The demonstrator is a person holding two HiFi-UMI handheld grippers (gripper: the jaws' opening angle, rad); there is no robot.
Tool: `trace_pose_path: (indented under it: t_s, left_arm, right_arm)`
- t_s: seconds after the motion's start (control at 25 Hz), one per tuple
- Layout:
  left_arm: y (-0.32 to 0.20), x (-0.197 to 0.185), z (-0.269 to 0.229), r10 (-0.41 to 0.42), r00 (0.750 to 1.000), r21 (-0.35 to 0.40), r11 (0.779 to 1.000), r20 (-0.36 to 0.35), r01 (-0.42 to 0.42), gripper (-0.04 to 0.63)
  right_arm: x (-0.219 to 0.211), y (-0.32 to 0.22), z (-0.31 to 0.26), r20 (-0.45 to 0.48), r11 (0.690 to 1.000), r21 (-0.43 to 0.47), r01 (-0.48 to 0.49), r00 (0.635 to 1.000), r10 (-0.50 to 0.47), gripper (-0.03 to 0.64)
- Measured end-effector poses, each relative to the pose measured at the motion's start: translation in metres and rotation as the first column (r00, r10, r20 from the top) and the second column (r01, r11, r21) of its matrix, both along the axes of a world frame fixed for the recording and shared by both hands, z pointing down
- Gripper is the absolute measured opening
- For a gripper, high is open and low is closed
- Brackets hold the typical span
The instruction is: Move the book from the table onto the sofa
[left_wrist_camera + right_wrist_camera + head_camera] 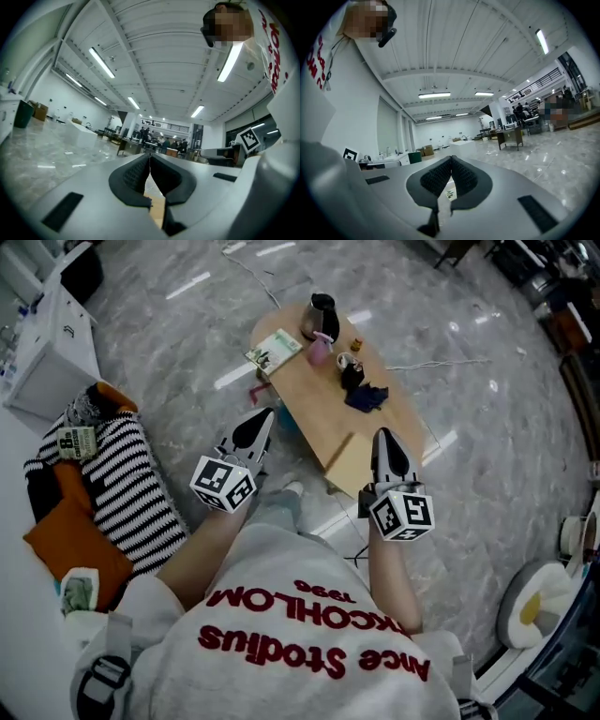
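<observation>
Two grippers are seen, left gripper [261, 423] and right gripper [387, 442], each with ribbed black jaws pressed together on nothing. One thin book [273, 351] lies flat at the far end of one oval wooden table [323, 413], beside one dark kettle [321, 315].

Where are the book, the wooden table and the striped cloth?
book [274, 351]: head view, middle of its cover.
wooden table [314, 411]: head view, bare top.
striped cloth [131, 486]: head view, its middle.

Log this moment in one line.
left gripper: shut, empty | right gripper: shut, empty | book: on table | stage: not grasped
</observation>
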State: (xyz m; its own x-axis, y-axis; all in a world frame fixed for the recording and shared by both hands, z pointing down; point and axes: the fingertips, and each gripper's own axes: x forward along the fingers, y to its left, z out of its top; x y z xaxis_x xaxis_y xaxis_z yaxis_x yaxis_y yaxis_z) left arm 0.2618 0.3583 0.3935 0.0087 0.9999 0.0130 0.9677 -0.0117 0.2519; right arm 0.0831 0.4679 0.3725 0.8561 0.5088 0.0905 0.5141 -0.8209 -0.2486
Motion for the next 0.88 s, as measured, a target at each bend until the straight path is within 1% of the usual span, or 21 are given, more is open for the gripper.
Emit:
trace_pose_path:
  t_s: [0.12, 0.24, 0.44, 0.6, 0.72, 0.88]
  left_arm:
    - [0.039, -0.012, -0.01, 0.095, 0.995, -0.039, 0.995, -0.023, -0.096, 0.017]
    - [0.077, -0.017, -0.01, 0.176, 0.984, -0.04, 0.984, -0.015, -0.176, 0.017]
    - [0.13, -0.012, 0.011, 0.27, 0.962, 0.021, 0.963, -0.031, -0.269, 0.017]
    - [0.161, -0.014, 0.029, 0.35, 0.937, 0.06, 0.935, -0.019, -0.348, 0.017]
    - [0.18, -0.019, 0.045, 0.38, 0.925, 0.087, 0.922, -0.011, -0.378, 0.018]
    - [0.198, -0.032, 0.068, 0.376, 0.926, 0.128, 0.918, 0.02, -0.376, 0.018]
  right_arm:
    - [-0.015, 0.029, 0.001, 0.009, 0.997, -0.002, -0.072, 0.997, 0.072, 0.026]
    - [-0.031, 0.056, 0.004, 0.013, 0.986, 0.005, -0.168, 0.986, 0.168, 0.026]
    - [-0.034, 0.092, 0.013, 0.039, 0.966, 0.006, -0.257, 0.966, 0.257, 0.026]
    - [-0.041, 0.11, 0.029, 0.067, 0.947, 0.025, -0.322, 0.945, 0.319, 0.026]
    - [-0.05, 0.12, 0.048, 0.093, 0.937, 0.05, -0.346, 0.936, 0.341, 0.026]
    - [-0.065, 0.13, 0.075, 0.13, 0.929, 0.097, -0.358, 0.93, 0.344, 0.026]
